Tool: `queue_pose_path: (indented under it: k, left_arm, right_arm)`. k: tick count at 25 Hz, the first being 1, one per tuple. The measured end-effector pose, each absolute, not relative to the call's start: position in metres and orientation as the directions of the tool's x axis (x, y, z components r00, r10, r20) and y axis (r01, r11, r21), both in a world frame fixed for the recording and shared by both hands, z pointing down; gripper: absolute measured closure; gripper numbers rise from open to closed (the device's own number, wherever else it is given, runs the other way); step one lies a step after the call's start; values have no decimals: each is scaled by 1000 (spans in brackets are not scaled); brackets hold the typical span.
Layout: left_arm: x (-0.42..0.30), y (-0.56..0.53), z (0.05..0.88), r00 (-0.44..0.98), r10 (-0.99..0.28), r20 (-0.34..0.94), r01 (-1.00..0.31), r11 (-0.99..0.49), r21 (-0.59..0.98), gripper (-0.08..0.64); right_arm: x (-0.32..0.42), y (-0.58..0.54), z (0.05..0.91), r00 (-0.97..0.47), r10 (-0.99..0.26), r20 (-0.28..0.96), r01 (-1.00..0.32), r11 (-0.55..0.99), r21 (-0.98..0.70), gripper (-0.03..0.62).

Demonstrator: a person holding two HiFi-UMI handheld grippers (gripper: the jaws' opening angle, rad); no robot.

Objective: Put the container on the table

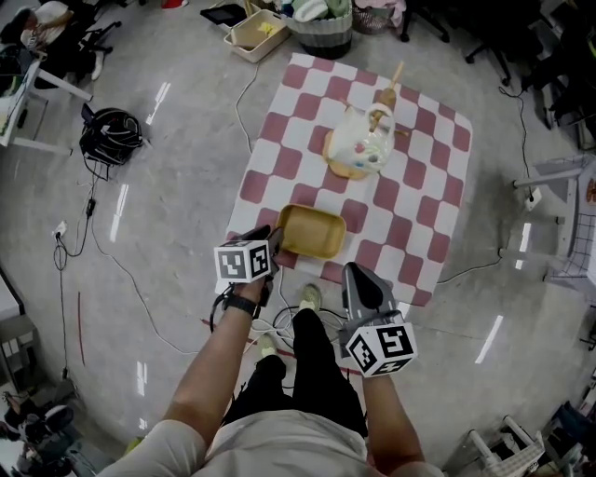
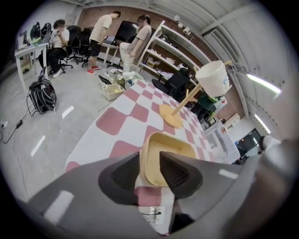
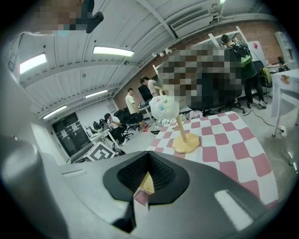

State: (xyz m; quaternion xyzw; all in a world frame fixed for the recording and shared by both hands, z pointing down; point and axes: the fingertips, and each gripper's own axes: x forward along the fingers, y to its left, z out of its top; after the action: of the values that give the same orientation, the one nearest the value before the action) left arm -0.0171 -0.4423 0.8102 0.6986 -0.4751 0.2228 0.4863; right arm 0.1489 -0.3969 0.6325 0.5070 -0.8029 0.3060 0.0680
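A shallow yellow container (image 1: 312,231) sits on the red-and-white checkered table (image 1: 424,196) near its front edge. My left gripper (image 1: 277,244) is at its left end. In the left gripper view the container (image 2: 170,156) has its near wall between the jaws of that gripper (image 2: 150,170), which is shut on it. My right gripper (image 1: 358,276) hovers at the table's near edge, to the right of the container. Its jaws meet in the right gripper view (image 3: 148,175), with only a sliver of the yellow container (image 3: 146,183) showing beyond them.
A wooden stand with a white cup (image 1: 361,140) occupies the table's middle. A cream bin (image 1: 253,33) and a grey basket (image 1: 321,28) stand on the floor beyond the far end. A coil of cables (image 1: 112,135) lies to the left. People (image 2: 100,35) stand far off.
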Motion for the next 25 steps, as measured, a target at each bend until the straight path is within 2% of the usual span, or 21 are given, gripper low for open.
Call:
queue_pose_path:
  k: [14, 19, 25]
  left_arm:
    - [-30, -395, 666, 518, -592, 618, -851, -276, 447, 465]
    - [-36, -369, 606, 547, -645, 534, -832, -348, 433, 547]
    - [-40, -339, 536, 584, -686, 434, -807, -429, 407, 554]
  right_arm:
    - [116, -356, 554, -445, -823, 354, -872, 309, -379, 583]
    - [106, -336, 523, -437, -838, 327, -878, 317, -360, 583]
    - [91, -309, 479, -439, -856, 275, -879, 345, -330, 583]
